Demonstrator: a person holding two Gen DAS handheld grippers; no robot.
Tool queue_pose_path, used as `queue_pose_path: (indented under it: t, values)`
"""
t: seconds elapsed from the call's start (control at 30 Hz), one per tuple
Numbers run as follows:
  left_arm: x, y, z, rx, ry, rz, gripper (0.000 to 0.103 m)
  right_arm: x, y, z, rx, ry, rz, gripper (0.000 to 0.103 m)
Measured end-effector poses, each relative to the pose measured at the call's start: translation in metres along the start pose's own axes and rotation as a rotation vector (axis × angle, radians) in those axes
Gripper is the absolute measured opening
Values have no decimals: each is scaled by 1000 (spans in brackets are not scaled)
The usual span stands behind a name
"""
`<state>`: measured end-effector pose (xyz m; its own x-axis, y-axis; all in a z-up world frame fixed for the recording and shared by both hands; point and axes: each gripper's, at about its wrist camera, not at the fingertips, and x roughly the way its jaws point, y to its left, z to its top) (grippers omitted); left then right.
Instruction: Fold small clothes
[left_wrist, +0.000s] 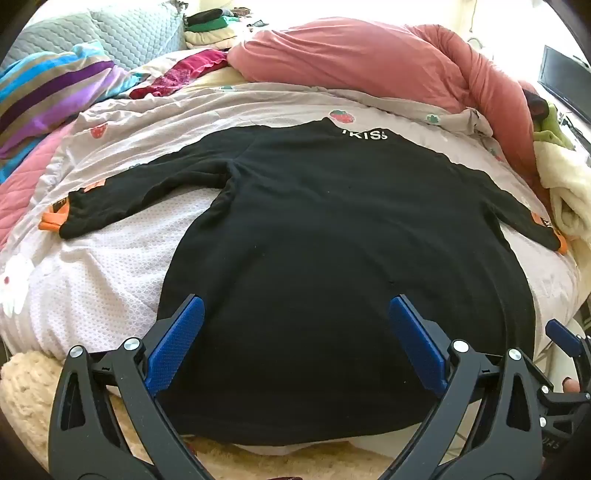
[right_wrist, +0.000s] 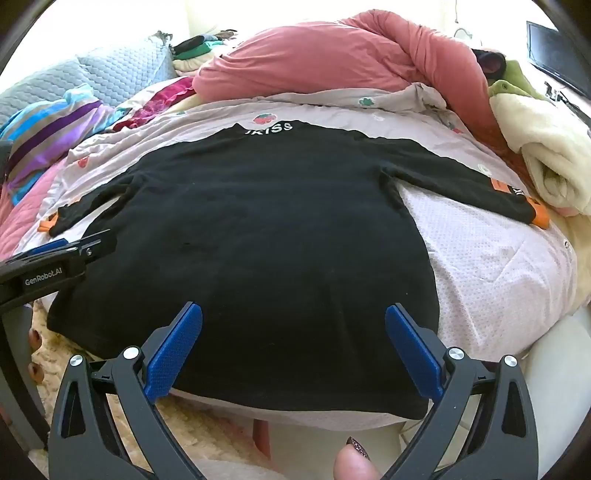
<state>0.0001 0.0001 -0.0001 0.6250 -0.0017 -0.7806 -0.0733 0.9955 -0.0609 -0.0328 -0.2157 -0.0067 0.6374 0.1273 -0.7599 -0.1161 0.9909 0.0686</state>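
A black long-sleeved top (left_wrist: 332, 240) with white lettering at the collar and orange cuffs lies flat on the bed, sleeves spread out; it also shows in the right wrist view (right_wrist: 258, 236). My left gripper (left_wrist: 295, 306) is open and empty, above the top's hem on its left half. My right gripper (right_wrist: 293, 312) is open and empty, above the hem on its right half. The left gripper's side (right_wrist: 55, 258) shows at the left edge of the right wrist view. The right gripper's finger (left_wrist: 565, 336) shows at the right edge of the left wrist view.
A pink duvet (left_wrist: 369, 55) is bunched at the back of the bed. A striped pillow (left_wrist: 48, 92) lies at the left, a cream blanket (right_wrist: 546, 147) at the right. A pile of folded clothes (left_wrist: 210, 26) sits far back. A fluffy cream rug (left_wrist: 22, 398) lies below the bed's edge.
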Motion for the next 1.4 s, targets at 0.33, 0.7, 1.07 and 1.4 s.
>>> queue_pose_path:
  t: [0.33, 0.7, 1.07, 1.4]
  values:
    - [-2, -2, 1, -4, -2, -2, 94, -4, 1, 2, 2, -5, 15, 99]
    - [-6, 1, 2, -5, -14, 3, 94, -3, 2, 1, 3, -3, 18, 99]
    - [-5, 2, 3, -3, -13, 9, 94, -1, 2, 1, 1, -1, 16, 99]
    - [-6, 3, 2, -2, -18, 14, 94, -1, 2, 1, 6, -2, 11, 99]
